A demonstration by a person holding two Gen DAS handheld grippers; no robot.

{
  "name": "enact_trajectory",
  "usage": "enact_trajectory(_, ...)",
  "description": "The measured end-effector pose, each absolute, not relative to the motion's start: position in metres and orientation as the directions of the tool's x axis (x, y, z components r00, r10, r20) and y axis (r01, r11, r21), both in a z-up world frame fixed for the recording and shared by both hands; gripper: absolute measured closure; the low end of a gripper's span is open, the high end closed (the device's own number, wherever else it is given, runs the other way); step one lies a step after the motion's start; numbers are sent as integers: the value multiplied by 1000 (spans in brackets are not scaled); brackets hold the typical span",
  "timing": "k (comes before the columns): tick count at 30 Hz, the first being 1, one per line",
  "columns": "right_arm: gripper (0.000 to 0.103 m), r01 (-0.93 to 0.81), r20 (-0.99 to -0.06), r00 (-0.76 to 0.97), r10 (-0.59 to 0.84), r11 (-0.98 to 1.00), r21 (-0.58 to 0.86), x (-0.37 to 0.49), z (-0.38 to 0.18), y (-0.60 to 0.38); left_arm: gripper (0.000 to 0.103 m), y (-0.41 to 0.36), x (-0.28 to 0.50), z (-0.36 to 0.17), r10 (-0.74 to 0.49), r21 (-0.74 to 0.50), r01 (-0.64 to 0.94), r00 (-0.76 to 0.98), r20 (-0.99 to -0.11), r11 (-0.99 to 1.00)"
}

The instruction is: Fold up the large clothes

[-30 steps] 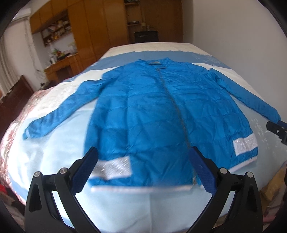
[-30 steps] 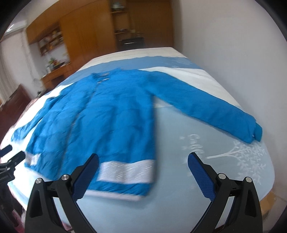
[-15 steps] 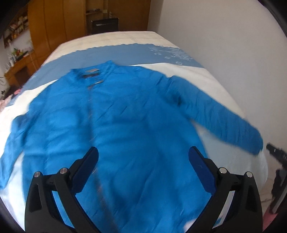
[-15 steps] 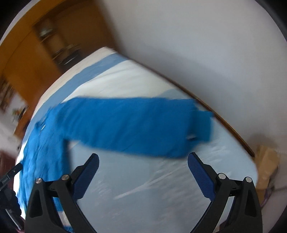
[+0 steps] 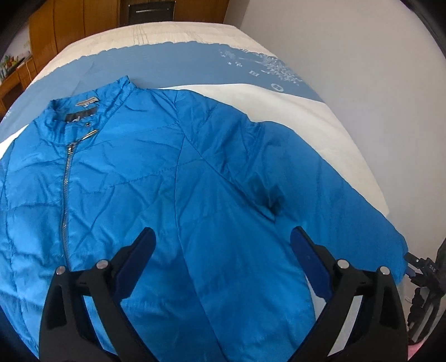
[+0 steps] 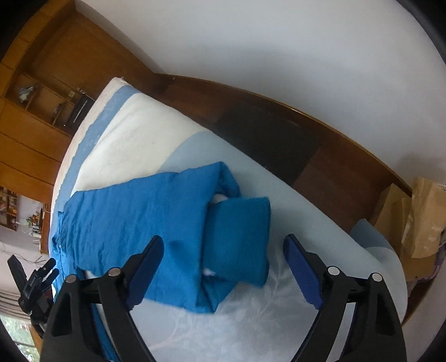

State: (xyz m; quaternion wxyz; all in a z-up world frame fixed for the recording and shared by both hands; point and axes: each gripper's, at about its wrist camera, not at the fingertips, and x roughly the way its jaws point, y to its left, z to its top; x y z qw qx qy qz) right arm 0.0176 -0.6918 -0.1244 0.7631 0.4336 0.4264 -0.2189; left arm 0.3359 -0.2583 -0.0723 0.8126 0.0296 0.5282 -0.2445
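Note:
A bright blue zip-up jacket [image 5: 167,172] lies spread flat, front up, on the bed [image 5: 278,94]. My left gripper [image 5: 223,259] is open and empty, just above the jacket's body near the right armpit. In the right wrist view, the jacket's right sleeve [image 6: 145,222] stretches over the bed toward me, and its cuff [image 6: 239,245] lies between my blue pads. My right gripper [image 6: 223,267] is open around the cuff and holds nothing. The right gripper also shows in the left wrist view [image 5: 421,267] at the sleeve end.
The bed has a blue and white cover [image 6: 133,133]. A dark wooden bed frame [image 6: 306,144] and a white wall [image 6: 278,50] run along the right side. Brown paper bags [image 6: 415,220] stand past the foot. Wooden cabinets [image 5: 64,25] stand at the far end.
Both grippers moved forward and down toward the jacket. The left now hovers over the chest instead of the hem. The right swung right and closed in on the sleeve cuff.

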Motion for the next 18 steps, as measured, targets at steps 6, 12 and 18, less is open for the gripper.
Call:
enact_trajectory(6,69,664,-822,564,75,551,506,29,-124,-687,37,-256,360,-96,-358,-237,386,280,-891,892)
enact_trajectory(12,78,538,-718,691,89,599,593,43,-77,-672,47,-252,364,-102,-349,-229,381,284,-893,896)
enact_trajectory(18,78,396,-671,735,101,739,545,108,-19,-626,47,-239,361,-83,-371,-244,382,306,-877,891)
